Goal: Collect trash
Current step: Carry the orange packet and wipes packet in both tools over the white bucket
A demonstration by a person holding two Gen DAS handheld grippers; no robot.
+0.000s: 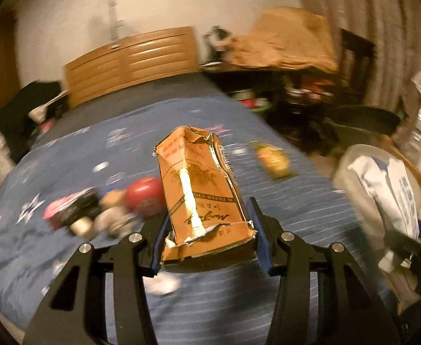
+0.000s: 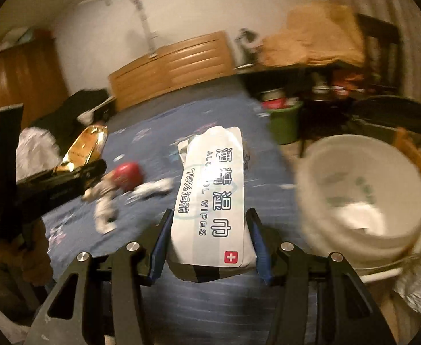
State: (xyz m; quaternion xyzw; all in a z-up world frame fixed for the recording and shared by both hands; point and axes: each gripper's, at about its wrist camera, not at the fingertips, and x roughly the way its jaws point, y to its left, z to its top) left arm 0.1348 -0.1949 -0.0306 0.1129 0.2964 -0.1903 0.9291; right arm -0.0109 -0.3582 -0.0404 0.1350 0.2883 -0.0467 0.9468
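Left hand-held gripper (image 1: 207,230) pinches a crumpled cigarette pack (image 1: 200,192) centre frame; right hand-held gripper (image 2: 210,235) clamps a wipes packet (image 2: 213,195) beside the white bucket (image 2: 362,198) at right. More litter waits on the bed (image 1: 67,166).

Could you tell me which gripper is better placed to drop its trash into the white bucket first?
Probably the right gripper: its wipes pack is beside the white bucket, which looms close. The left gripper, holding the cigarette pack, sits farther away.

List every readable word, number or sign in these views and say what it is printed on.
"ALCOHOL WIPES": wipes packet in the right tongs, middle letters glared out.
"75%", with Chinese characters: same packet.
White cross on red square: same packet.
"20 FILTER...": crushed cigarette pack in the left tongs; its remaining print is illegible.
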